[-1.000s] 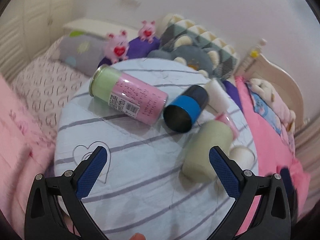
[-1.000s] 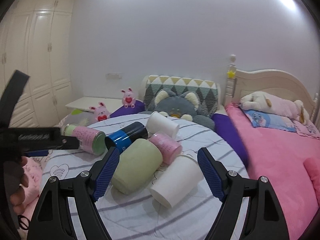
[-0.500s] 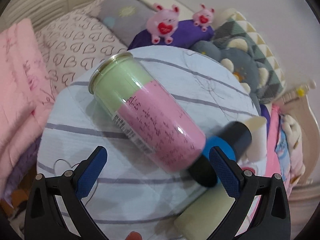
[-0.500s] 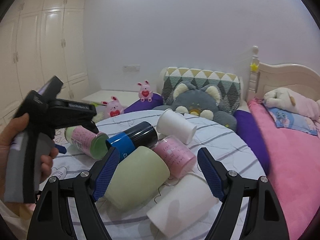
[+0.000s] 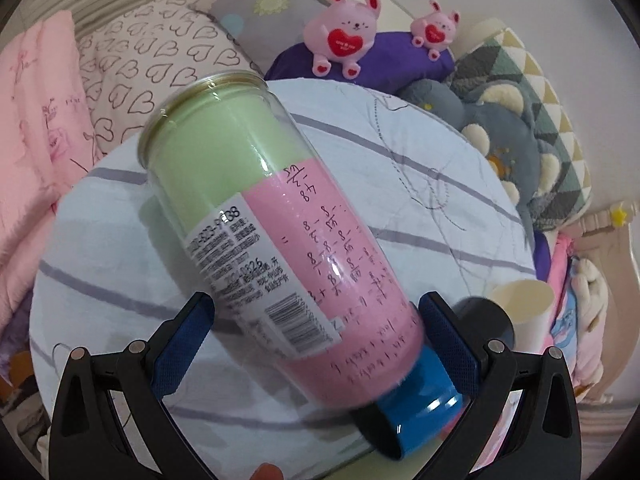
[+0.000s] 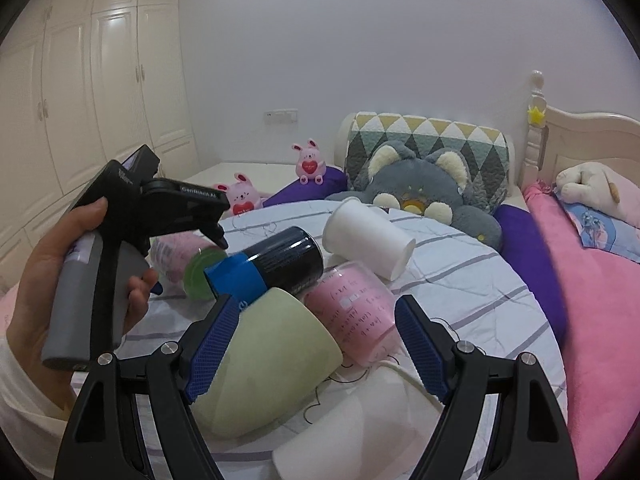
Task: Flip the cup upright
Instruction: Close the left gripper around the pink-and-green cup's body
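**Left gripper straddles a toppled pink-and-green cup on a round striped surface**

A clear cup (image 5: pixel 276 236) with green and pink liner and a white barcode label lies on its side on a round surface (image 5: pixel 440 208) covered in pale cloth with grey stripes. In the left wrist view it fills the middle, its flat end toward 11 o'clock and its other end toward 5 o'clock. The left gripper (image 5: pixel 316 344) has its blue-padded jaws apart, one on each side of the cup's lower body; whether the pads touch it cannot be told. A dark cup with a blue band (image 5: pixel 420 412) lies on its side just beside the pink end, at 5 o'clock.

In the right wrist view, the right gripper (image 6: pixel 316 344) hangs with its jaws apart above a green cup (image 6: pixel 272 360) and a pink cup (image 6: pixel 352 316), both lying on their sides. A white cup (image 6: pixel 368 236) lies toppled at 1 o'clock. At 9 o'clock, a hand (image 6: pixel 44 300) grips the left tool's handle.
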Action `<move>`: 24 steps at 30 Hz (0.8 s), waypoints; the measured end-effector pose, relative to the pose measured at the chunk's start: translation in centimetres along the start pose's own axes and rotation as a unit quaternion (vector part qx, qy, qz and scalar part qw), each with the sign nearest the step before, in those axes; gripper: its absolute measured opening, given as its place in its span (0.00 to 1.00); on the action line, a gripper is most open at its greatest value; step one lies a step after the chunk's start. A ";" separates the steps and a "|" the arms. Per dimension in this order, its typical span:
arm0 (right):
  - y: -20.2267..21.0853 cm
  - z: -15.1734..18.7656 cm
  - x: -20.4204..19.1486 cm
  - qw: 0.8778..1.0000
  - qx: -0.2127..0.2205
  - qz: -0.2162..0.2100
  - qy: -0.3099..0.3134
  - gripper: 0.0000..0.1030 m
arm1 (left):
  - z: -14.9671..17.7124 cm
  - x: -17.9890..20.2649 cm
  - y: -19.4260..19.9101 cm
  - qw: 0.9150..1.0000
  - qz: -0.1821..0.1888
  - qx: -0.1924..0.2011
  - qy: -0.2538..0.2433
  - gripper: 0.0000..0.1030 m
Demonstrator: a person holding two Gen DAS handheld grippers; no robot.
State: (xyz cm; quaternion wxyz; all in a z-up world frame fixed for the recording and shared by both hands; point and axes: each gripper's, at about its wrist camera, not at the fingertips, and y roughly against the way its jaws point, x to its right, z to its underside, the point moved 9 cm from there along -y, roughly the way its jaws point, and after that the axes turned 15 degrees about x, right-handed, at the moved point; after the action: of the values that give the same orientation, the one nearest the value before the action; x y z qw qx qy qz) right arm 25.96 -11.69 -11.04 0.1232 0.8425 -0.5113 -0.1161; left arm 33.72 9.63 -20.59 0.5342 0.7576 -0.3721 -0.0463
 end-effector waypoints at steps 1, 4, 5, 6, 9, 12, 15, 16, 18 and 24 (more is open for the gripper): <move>0.0 0.1 0.3 1.000 -0.001 0.002 -0.001 0.79 | -0.1 0.0 -0.5 1.000 -0.004 -0.004 0.002 1.00; 0.0 0.2 0.9 1.000 -0.003 0.004 -0.008 0.79 | -0.3 -0.3 -1.2 1.000 -0.015 -0.002 0.015 1.00; 0.0 0.2 1.1 1.000 -0.003 0.006 -0.008 0.79 | -0.4 0.0 -1.2 1.000 -0.011 0.000 0.013 1.00; -0.1 0.2 1.2 1.000 -0.005 0.006 -0.008 0.79 | -0.6 0.2 -1.2 1.000 -0.007 0.006 0.009 1.00; -0.1 0.3 1.4 1.000 -0.005 0.005 -0.009 0.79 | -1.0 0.5 -1.4 1.000 -0.012 0.015 -0.003 0.98; -0.1 0.3 1.5 1.000 -0.005 0.005 -0.008 0.79 | -1.0 0.5 -1.3 1.000 -0.006 0.019 -0.017 0.90; 0.0 0.3 1.5 1.000 -0.004 0.005 -0.010 0.79 | -0.8 0.4 -1.0 0.999 0.008 0.013 -0.030 0.90; 0.1 0.3 1.5 1.000 -0.003 0.006 -0.011 0.79 | -0.7 0.4 -0.8 0.999 0.011 0.012 -0.037 0.89; 0.1 0.4 1.5 1.000 -0.004 0.007 -0.010 0.79 | -0.3 0.3 -0.1 0.998 0.016 0.010 -0.058 0.88; 0.6 0.4 1.1 1.000 -0.004 0.016 -0.004 0.79 | 0.3 -1.0 2.2 0.994 0.024 0.018 -0.107 0.85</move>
State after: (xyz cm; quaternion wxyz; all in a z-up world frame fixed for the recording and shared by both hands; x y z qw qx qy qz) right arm 25.84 -13.01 -11.28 0.1262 0.8333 -0.5247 -0.1198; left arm 31.75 9.64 -19.18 0.4787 0.7483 -0.4464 -0.1076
